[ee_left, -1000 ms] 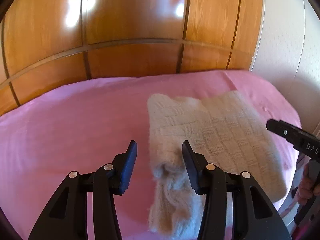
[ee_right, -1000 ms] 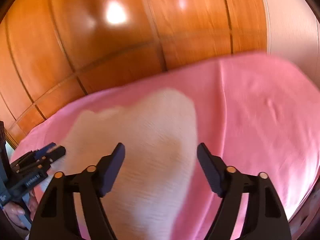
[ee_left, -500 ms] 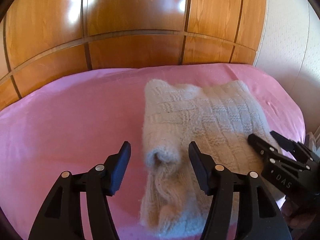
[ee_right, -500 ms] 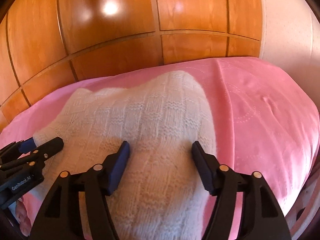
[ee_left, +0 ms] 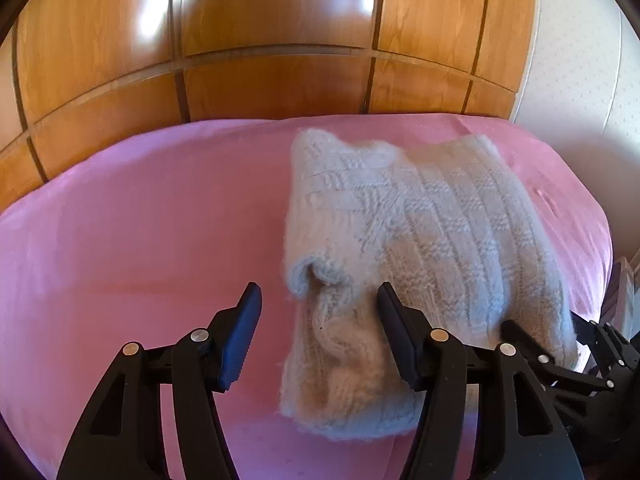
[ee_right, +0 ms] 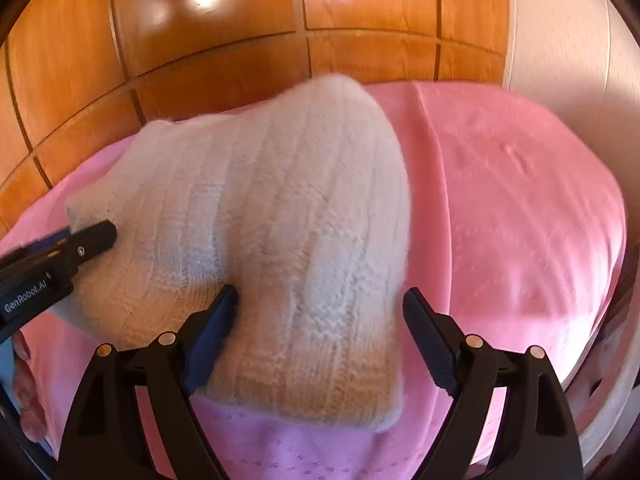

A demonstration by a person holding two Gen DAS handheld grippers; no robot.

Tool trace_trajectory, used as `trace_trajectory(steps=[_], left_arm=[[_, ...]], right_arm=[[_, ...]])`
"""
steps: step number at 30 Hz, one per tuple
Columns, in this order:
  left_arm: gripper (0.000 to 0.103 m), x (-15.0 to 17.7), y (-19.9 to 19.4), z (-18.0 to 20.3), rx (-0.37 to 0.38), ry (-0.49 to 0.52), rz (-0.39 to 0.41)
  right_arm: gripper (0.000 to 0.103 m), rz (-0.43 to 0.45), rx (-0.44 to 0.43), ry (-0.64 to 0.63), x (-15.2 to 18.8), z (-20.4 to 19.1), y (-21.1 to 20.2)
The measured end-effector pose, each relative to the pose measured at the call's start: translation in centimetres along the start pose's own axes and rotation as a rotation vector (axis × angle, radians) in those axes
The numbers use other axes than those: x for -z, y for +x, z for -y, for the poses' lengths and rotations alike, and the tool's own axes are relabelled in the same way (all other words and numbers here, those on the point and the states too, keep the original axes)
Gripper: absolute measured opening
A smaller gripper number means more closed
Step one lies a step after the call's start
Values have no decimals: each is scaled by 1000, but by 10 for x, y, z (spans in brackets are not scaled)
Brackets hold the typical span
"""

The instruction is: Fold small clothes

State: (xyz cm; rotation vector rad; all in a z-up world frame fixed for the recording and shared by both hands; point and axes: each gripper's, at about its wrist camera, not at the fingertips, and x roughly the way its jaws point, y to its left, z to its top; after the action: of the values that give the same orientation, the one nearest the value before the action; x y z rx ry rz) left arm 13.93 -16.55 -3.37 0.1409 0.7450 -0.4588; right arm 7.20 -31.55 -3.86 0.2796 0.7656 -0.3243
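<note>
- Lower now, my right gripper [ee_right: 320,316] has come down over the cream knitted sweater [ee_left: 420,240], jaws opening astride its near hem.
- My left gripper [ee_left: 318,330] stands apart, clamping nothing.
- Sweater lies folded on the pink bedsheet [ee_left: 140,220], long axis running away toward the wooden headboard [ee_left: 260,40].

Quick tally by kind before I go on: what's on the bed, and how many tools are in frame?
Knit garment, cream: 1
Pink bed cover: 1
Tools: 2, left tool with jaws apart around the sleeve roll, right tool with jaws opening over the hem
Total: 4
</note>
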Motion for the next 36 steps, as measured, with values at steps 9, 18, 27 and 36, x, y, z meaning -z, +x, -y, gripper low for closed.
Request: trace_trajectory(steps=[9, 18, 27, 36], left_arm=[[77, 6, -40, -4, -29, -28, 85], [93, 22, -69, -17, -76, -71, 131], [98, 37, -86, -29, -114, -115, 139], [99, 41, -91, -21, -113, -93, 124]], right_arm=[[99, 89, 68, 31, -11, -7, -38], [101, 146, 119, 58, -12, -24, -68], [101, 204, 151, -9, -1, -48, -83], [101, 201, 149, -23, 7, -53, -84]])
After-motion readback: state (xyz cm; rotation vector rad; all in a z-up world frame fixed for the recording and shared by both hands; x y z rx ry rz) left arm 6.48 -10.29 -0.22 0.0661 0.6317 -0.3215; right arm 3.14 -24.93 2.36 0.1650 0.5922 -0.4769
